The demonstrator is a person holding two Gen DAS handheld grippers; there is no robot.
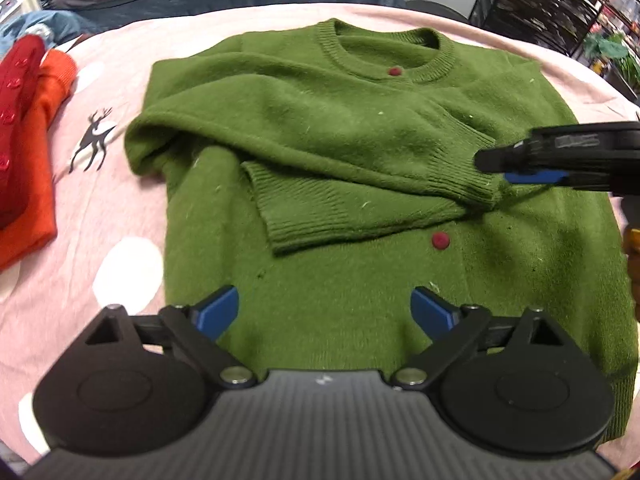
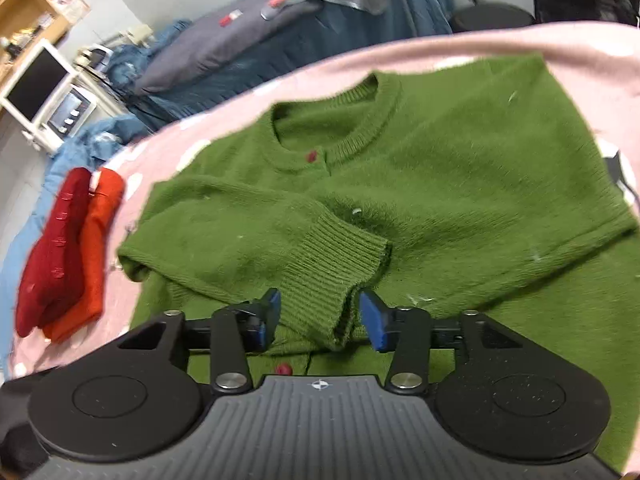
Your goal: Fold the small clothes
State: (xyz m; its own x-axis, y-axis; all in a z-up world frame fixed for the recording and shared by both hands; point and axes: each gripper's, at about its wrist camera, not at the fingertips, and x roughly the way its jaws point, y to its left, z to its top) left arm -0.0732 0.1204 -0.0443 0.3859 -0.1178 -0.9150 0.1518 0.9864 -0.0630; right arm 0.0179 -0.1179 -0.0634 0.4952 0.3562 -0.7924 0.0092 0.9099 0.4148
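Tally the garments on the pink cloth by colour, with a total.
Green: 1, the green cardigan, sleeves folded across its front
Dark red: 1, the dark red garment, folded
Orange: 1, the orange garment, folded beside it
Total: 3

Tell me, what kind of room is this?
Probably a bedroom at home, a cluttered one. A green sweater lies on a pink blanket with deer on it, a grey pillow sits behind on blue bedding, and packed shelves stand in the corner.
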